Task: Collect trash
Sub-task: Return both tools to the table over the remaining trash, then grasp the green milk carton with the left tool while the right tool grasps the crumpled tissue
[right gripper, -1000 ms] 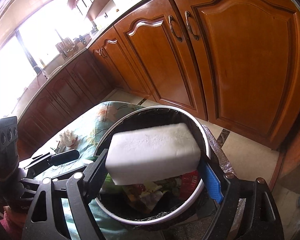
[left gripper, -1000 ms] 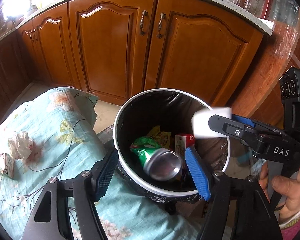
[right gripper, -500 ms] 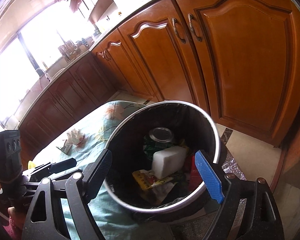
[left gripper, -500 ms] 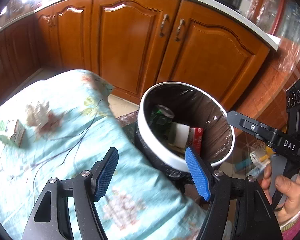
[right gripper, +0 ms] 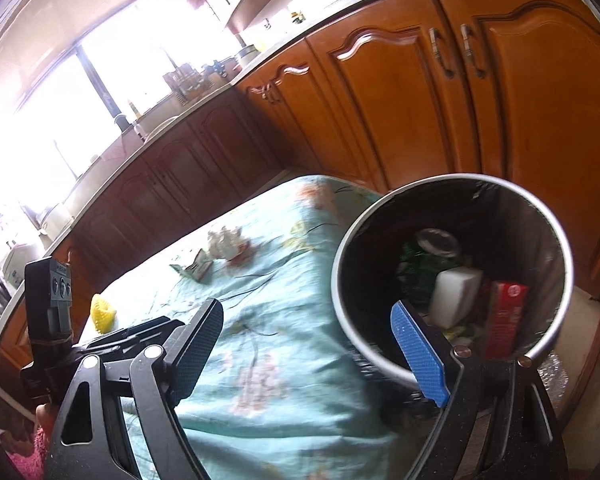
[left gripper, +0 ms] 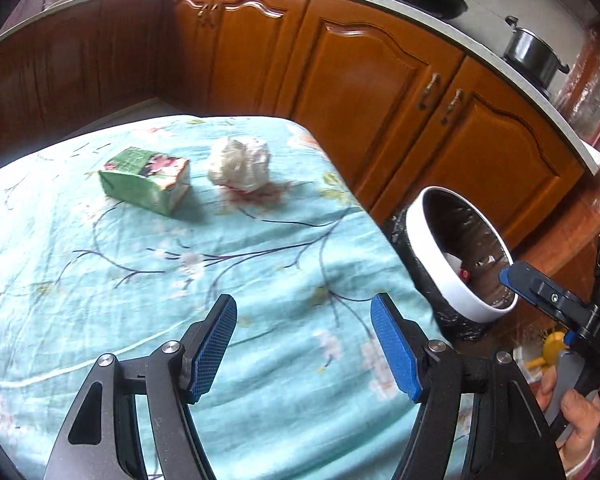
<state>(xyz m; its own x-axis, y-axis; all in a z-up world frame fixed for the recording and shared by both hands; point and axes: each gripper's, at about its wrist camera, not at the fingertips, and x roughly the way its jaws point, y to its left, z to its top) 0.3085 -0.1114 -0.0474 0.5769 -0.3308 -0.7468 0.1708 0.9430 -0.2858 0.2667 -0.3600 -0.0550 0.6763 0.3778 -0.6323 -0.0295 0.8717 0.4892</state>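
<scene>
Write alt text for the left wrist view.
An open, empty left gripper hangs over a flowered cloth where a green carton and a crumpled tissue lie. A lined bin stands at right.

Daylight from the window [right gripper: 52,120] blows out the right view; fisheye edges darken, with slight motion blur.

Green carton [left gripper: 146,185] beside crumpled tissue [left gripper: 241,164] on cloth.
</scene>
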